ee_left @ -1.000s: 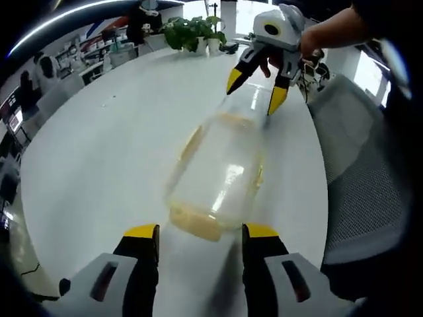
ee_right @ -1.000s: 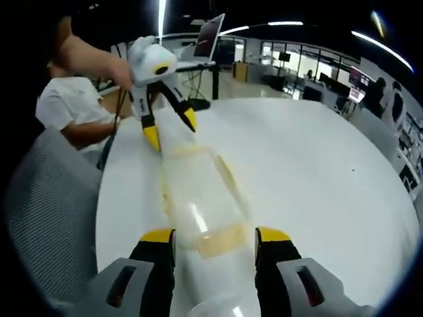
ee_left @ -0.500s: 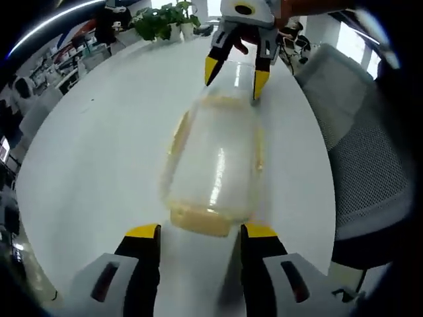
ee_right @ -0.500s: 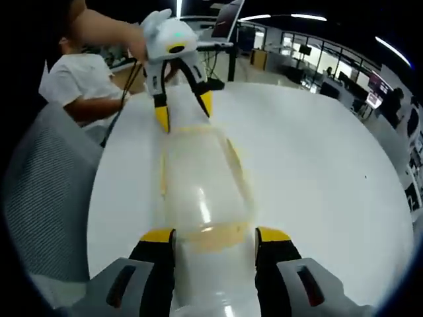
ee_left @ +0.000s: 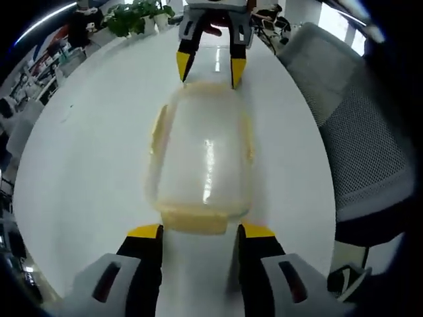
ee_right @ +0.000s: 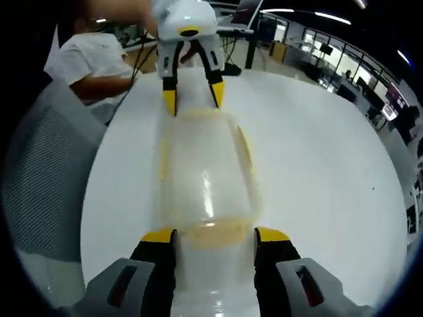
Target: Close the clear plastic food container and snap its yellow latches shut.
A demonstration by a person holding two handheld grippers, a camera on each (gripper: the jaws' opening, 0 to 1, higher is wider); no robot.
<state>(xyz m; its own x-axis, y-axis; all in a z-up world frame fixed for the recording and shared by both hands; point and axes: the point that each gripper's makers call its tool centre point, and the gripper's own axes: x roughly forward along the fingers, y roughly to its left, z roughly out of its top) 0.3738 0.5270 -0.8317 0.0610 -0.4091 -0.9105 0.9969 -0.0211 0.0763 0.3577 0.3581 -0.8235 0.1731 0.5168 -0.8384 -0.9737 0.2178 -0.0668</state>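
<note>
The clear plastic container (ee_left: pixel 201 155) lies lengthwise on the white table (ee_left: pixel 86 152), its lid on top. Yellow latches show on its long sides (ee_left: pixel 158 129) and at its near end (ee_left: pixel 195 221). My left gripper (ee_left: pixel 199 232) is open, with its yellow tips on either side of that near end latch. My right gripper (ee_left: pixel 207 68) is open at the far end of the container. In the right gripper view the container (ee_right: pixel 205 172) runs away from my right gripper (ee_right: pixel 215 236), and the left gripper (ee_right: pixel 193 99) straddles the far end. I cannot tell whether any tip touches the latches.
A grey mesh chair (ee_left: pixel 357 132) stands at the table's edge right beside the container, and shows as the chair (ee_right: pixel 39 172) on the left. Potted plants (ee_left: pixel 135 16) sit at the far rim. A person in a white shirt (ee_right: pixel 92 59) sits beyond the table.
Both grippers have closed in on the two ends of the container and lined up with its long axis. The container looks more square to both views.
</note>
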